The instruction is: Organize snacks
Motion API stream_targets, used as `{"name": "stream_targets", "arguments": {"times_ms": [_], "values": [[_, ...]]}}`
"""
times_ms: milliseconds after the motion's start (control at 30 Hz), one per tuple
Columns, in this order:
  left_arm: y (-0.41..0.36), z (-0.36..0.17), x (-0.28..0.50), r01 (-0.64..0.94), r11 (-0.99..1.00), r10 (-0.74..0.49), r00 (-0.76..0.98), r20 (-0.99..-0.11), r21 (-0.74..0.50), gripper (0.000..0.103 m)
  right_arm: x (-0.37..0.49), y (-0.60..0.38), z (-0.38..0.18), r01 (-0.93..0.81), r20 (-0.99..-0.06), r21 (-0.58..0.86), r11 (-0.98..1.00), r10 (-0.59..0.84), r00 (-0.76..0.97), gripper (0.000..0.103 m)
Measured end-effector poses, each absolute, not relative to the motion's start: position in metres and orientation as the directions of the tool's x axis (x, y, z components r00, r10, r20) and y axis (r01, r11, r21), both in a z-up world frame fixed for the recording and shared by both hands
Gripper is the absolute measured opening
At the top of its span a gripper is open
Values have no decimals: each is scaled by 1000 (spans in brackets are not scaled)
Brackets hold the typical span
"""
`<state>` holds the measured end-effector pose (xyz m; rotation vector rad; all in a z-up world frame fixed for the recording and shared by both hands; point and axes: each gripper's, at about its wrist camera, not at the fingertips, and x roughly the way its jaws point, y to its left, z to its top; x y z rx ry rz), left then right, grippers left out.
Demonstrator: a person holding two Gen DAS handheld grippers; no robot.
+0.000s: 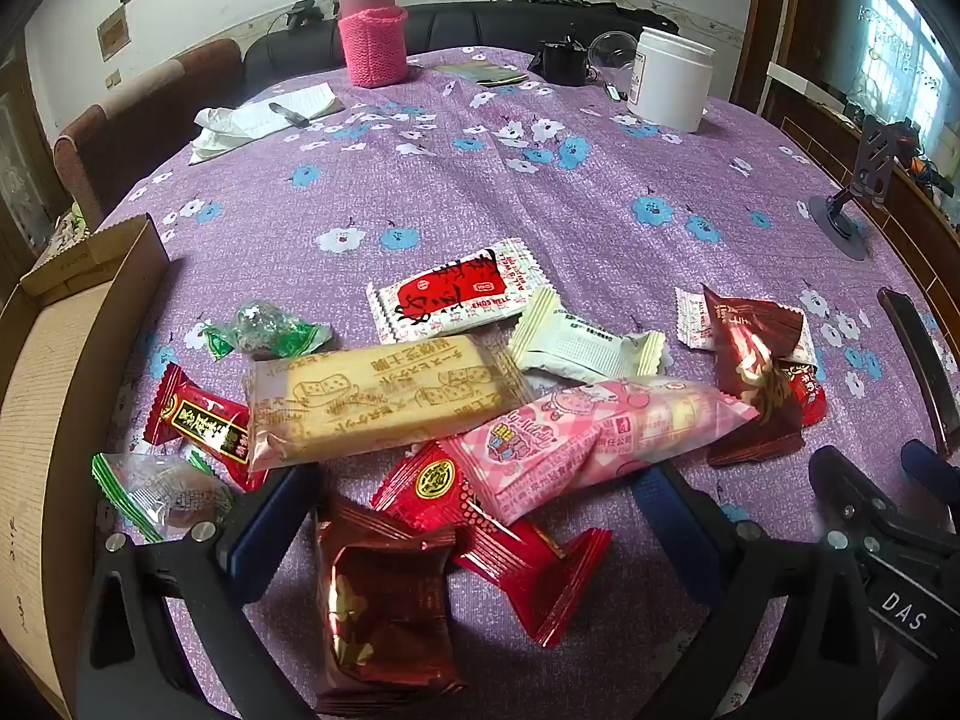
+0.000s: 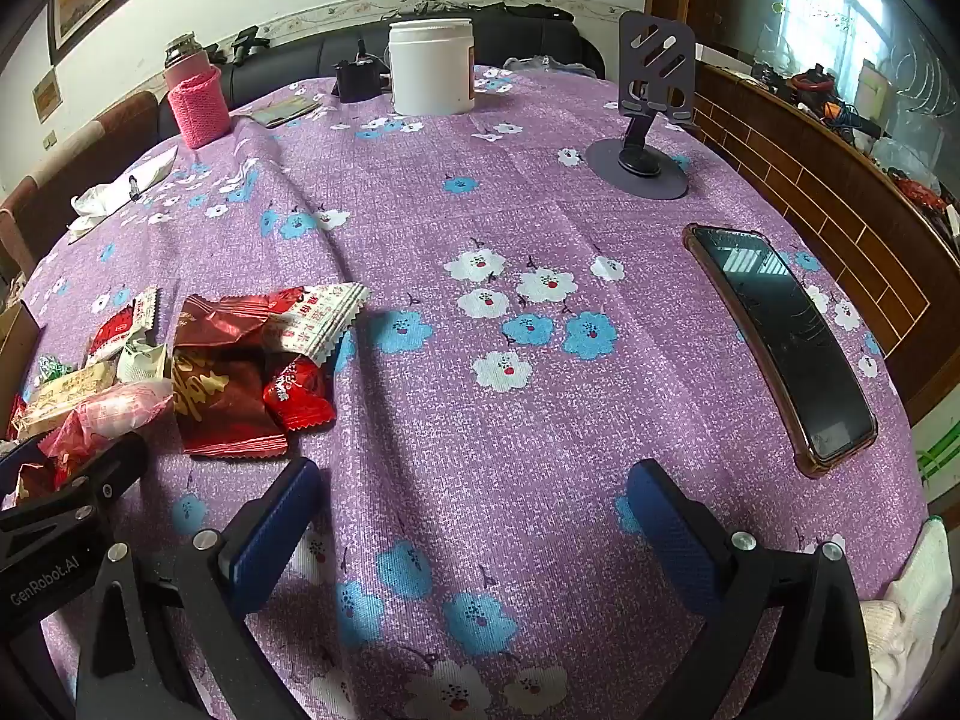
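Observation:
Several wrapped snacks lie in a loose pile on the purple flowered tablecloth (image 1: 480, 180). In the left wrist view I see a beige biscuit pack (image 1: 378, 399), a pink pack (image 1: 594, 438), a red pack (image 1: 498, 534), a dark red foil pack (image 1: 378, 606), a white-and-red pack (image 1: 456, 294) and a green candy (image 1: 270, 333). My left gripper (image 1: 474, 516) is open over the pile, its fingers either side of the red and dark red packs. My right gripper (image 2: 474, 516) is open and empty over bare cloth, right of the pile (image 2: 228, 372).
An open cardboard box (image 1: 54, 396) stands at the left table edge. A phone (image 2: 780, 342) lies at the right, a phone stand (image 2: 648, 114) behind it. A white jar (image 2: 432, 66), a pink-sleeved flask (image 1: 372, 36), papers and a pen (image 1: 288, 114) are at the back.

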<state>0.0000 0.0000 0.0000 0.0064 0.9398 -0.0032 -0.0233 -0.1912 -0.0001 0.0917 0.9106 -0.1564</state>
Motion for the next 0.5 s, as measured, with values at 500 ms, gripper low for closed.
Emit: {"name": "stream_targets", "arguments": {"times_ms": [500], "values": [[0,0,0,6,1000,0,589,-808,4,103,-23,-191,0,177,-792,13,984,-97,603,102]]}}
